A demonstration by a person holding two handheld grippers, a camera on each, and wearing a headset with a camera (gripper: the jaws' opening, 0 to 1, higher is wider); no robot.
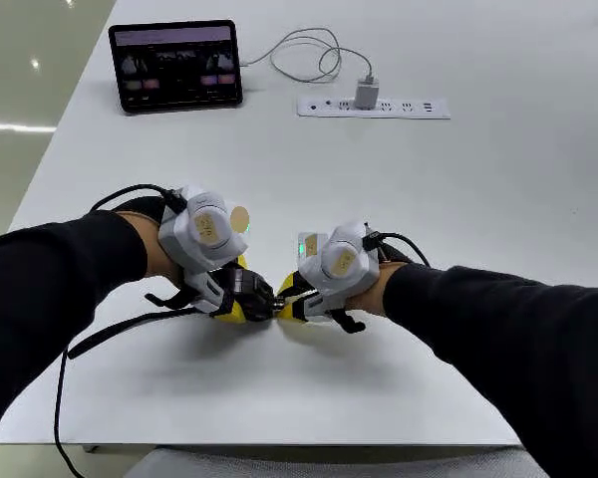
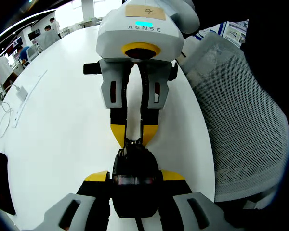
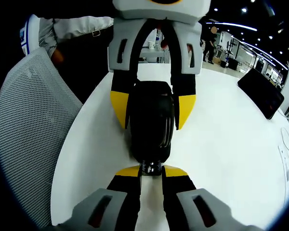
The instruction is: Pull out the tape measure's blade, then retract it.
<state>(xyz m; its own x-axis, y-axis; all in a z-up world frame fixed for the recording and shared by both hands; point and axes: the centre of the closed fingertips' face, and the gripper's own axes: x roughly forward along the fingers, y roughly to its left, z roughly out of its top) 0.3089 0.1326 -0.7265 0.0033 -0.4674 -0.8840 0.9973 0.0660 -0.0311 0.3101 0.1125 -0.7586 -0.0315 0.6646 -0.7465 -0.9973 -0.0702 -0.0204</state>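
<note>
So your left hand-held gripper (image 2: 135, 175) is clamped around the black tape measure (image 3: 151, 115), low over the near edge of the tabletop (image 1: 429, 179), and that grip looks like it's there to anchor the case. Your right hand-held gripper (image 3: 151, 172) is pinched down on the little metal hook (image 3: 151, 167) at the blade's end, pretty much nose to nose with the left. I'd guess the blade's barely out and the pull to the right hasn't really started.

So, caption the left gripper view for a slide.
Left tool grips the tape measure; right tool pinches its blade tip.
</note>
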